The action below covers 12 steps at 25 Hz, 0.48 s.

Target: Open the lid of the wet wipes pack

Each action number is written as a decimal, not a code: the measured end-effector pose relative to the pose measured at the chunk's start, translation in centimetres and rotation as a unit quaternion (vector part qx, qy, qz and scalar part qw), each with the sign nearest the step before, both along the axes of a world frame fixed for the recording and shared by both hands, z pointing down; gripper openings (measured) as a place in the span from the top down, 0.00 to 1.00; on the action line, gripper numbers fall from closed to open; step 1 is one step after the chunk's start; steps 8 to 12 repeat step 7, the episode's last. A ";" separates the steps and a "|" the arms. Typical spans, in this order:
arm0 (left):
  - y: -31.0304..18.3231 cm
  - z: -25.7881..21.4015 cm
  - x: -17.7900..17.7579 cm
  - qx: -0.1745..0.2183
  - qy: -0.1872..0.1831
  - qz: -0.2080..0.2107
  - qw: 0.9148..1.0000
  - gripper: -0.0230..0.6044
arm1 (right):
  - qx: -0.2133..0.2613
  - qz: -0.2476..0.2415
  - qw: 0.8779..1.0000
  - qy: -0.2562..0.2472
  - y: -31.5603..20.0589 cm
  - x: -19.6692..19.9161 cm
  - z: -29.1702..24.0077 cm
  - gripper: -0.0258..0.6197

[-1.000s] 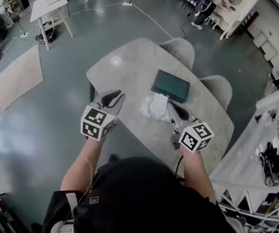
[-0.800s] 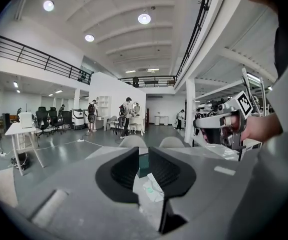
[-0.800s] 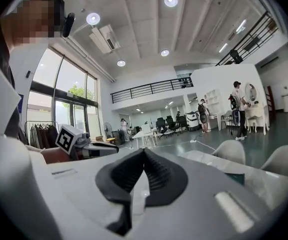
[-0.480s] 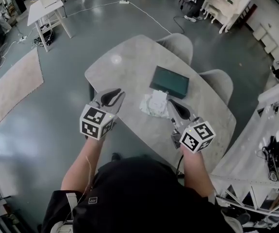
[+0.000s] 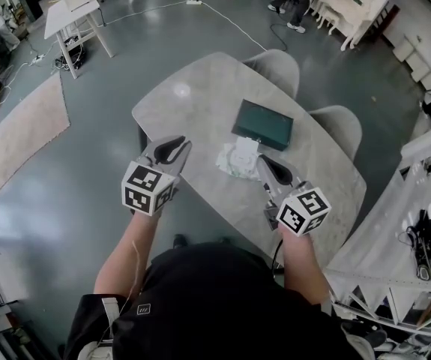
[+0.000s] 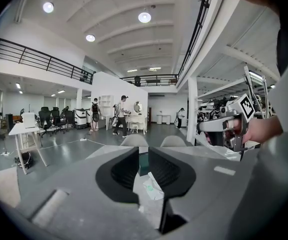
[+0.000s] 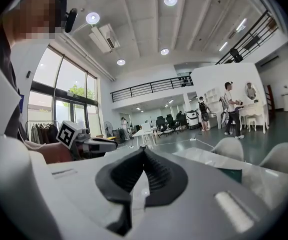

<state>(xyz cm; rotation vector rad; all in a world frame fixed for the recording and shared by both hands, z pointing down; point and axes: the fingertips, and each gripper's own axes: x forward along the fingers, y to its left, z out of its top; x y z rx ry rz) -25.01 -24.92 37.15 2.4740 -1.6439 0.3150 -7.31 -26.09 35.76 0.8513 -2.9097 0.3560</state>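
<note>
Left gripper (image 5: 174, 148): jaws a narrow gap apart, empty, touching nothing.
Right gripper (image 5: 271, 169): jaws closed tip to tip, empty.
Wet wipes pack (image 5: 237, 158), one: lid closed, flat on table (image 5: 193, 103) between the grippers, just left of the right one.
Green box (image 5: 264, 124), one: just beyond the pack.
Chairs, two (image 5: 279, 70) (image 5: 342, 130): far side.
Against one second earlier: grippers and pack unmoved.

Grey left gripper (image 5: 175, 145), right gripper (image 5: 264, 163); each bears a black-and-white cube (image 5: 147, 188).
</note>
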 end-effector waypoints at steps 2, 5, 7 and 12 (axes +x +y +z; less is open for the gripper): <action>0.2 0.0 0.3 -0.001 0.000 0.001 1.000 0.85 | -0.001 -0.002 1.000 0.001 0.2 0.1 0.1 0.96; 0.3 0.2 0.3 -0.003 0.001 0.001 1.000 0.86 | -0.002 -0.005 1.000 0.002 0.4 0.0 0.3 0.96; 0.4 0.3 0.2 -0.004 0.001 0.001 1.000 0.86 | -0.003 -0.006 1.000 0.003 0.5 -0.2 0.3 0.96; 0.4 0.3 0.2 -0.004 0.001 0.001 1.000 0.86 | -0.003 -0.006 1.000 0.003 0.5 -0.2 0.3 0.96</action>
